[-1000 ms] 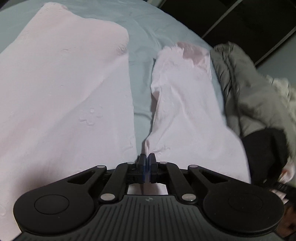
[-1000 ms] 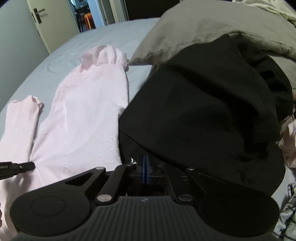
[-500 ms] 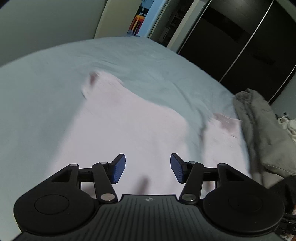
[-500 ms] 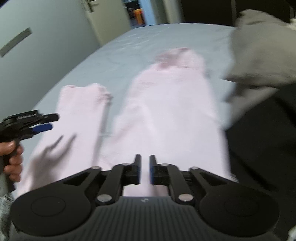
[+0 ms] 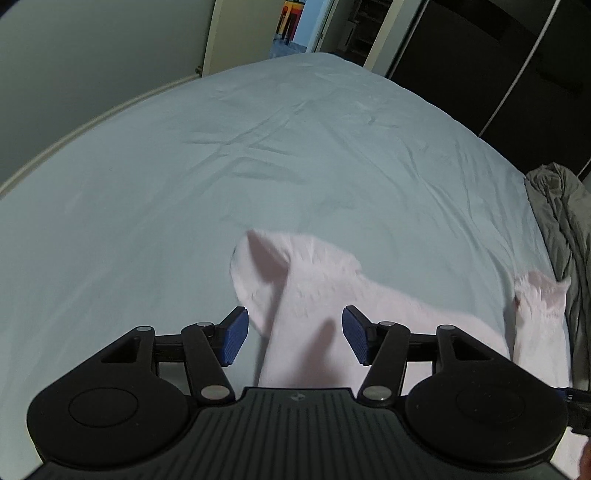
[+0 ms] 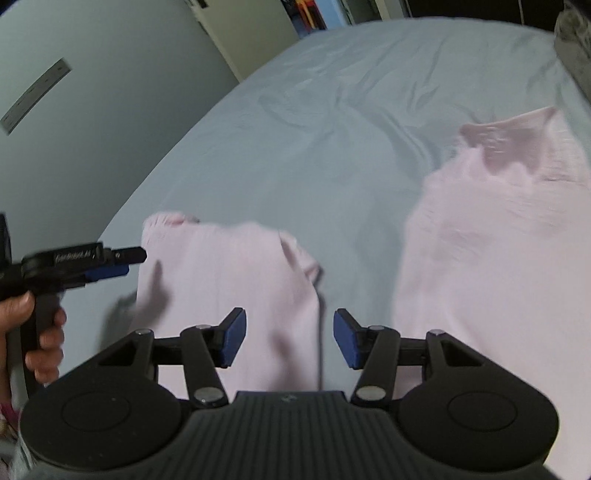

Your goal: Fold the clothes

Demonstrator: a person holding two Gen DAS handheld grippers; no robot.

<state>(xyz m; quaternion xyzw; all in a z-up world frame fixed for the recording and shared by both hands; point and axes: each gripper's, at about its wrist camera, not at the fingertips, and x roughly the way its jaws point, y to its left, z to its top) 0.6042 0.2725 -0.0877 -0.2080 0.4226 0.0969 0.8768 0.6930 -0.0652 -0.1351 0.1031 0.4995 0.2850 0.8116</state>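
Observation:
Pale pink trousers lie flat on the light blue bed sheet (image 5: 295,155). In the left wrist view one leg (image 5: 317,295) runs up between the fingers of my left gripper (image 5: 294,338), which is open and empty above it; the other leg's cuff (image 5: 541,295) is at the right. In the right wrist view my right gripper (image 6: 289,338) is open and empty over the gap between the left leg (image 6: 229,280) and the right leg (image 6: 498,240). The left gripper (image 6: 107,264) shows there at the left, held by a hand.
A grey quilt (image 5: 561,206) lies bunched at the bed's right edge. The bed sheet (image 6: 332,110) stretches far ahead. A wall (image 6: 92,92) and a doorway (image 5: 295,26) stand beyond the bed. Dark wardrobe doors (image 5: 480,48) are at the back right.
Both grippers let go of the cloth, opened and lifted back. The views swung up from the trousers' waist and the black garment towards the legs' cuffs and the far bed.

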